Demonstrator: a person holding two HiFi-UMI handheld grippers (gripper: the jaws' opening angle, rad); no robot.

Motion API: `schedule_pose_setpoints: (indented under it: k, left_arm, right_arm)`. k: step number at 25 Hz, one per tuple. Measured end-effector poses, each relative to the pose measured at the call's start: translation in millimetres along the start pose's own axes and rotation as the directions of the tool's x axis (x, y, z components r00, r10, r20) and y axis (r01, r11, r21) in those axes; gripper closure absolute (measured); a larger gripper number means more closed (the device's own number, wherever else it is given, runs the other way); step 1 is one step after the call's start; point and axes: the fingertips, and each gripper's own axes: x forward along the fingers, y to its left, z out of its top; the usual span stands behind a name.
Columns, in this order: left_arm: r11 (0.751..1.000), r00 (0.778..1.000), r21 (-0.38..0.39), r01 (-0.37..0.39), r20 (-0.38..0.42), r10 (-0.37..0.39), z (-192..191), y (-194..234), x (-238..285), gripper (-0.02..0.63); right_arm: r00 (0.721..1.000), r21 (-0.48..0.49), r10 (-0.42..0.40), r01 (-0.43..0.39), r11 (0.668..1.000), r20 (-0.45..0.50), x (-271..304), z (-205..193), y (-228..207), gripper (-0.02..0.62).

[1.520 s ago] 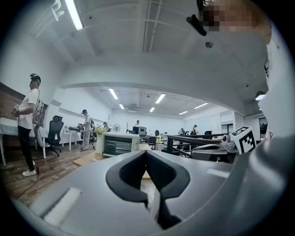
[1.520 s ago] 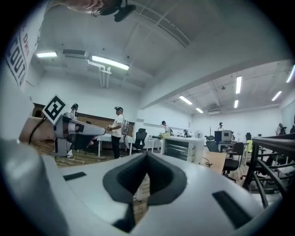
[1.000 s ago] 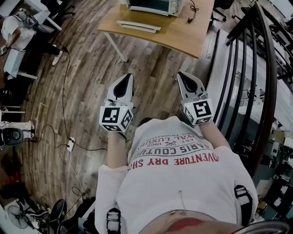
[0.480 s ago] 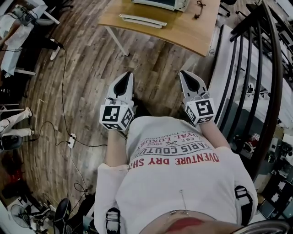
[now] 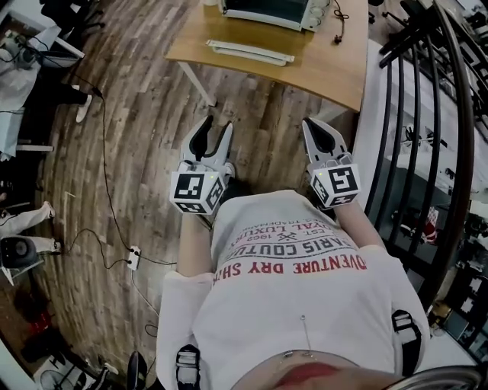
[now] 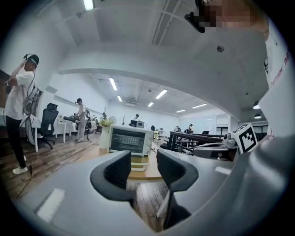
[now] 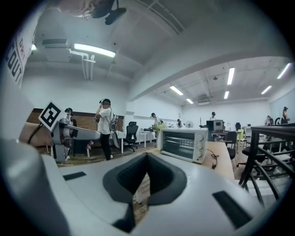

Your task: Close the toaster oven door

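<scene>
A white toaster oven (image 5: 267,9) stands at the far edge of a wooden table (image 5: 324,68), well ahead of both grippers. A flat white panel (image 5: 252,52) lies on the table in front of it; whether it is the door I cannot tell. My left gripper (image 5: 213,129) hangs over the floor short of the table, its jaws opening with nothing between them. In the left gripper view the oven (image 6: 131,140) shows beyond the parted fingers (image 6: 117,170). My right gripper (image 5: 313,126) is shut and empty, with the oven (image 7: 182,144) far ahead of it.
A dark metal railing (image 5: 412,114) runs close along the right. A cable (image 5: 105,152) and a power strip (image 5: 135,257) lie on the wood floor at left. Other people (image 6: 20,99) and desks stand further off at left.
The left gripper's jaws have gone from shut to parted. The table and oven have slid lower in the head view. The right gripper stays shut.
</scene>
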Motion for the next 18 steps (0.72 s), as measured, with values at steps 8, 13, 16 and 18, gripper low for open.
schedule_pose_setpoints:
  k: [8, 13, 16, 18]
  left_arm:
    - [0.995, 0.993, -0.030, 0.090, -0.077, -0.092, 3.9, 92.8, 39.8, 0.437]
    - [0.987, 0.981, -0.020, 0.157, -0.115, -0.159, 10.5, 144.5, 56.7, 0.437]
    - [0.983, 0.972, -0.028, 0.184, -0.143, -0.186, 5.4, 165.7, 67.8, 0.437]
    - [0.979, 0.966, -0.036, 0.199, -0.160, -0.202, -1.2, 174.4, 76.6, 0.437]
  right_arm:
    - [0.993, 0.031, -0.107, 0.109, 0.994, -0.060, 80.1, 12.9, 15.5, 0.591]
    - [0.980, 0.062, -0.186, 0.190, 0.980, -0.067, 128.6, 18.9, 23.0, 0.591]
    - [0.973, 0.077, -0.218, 0.224, 0.972, -0.081, 146.7, 14.6, 26.2, 0.591]
    - [0.969, 0.083, -0.230, 0.238, 0.968, -0.094, 155.1, 10.6, 27.0, 0.591]
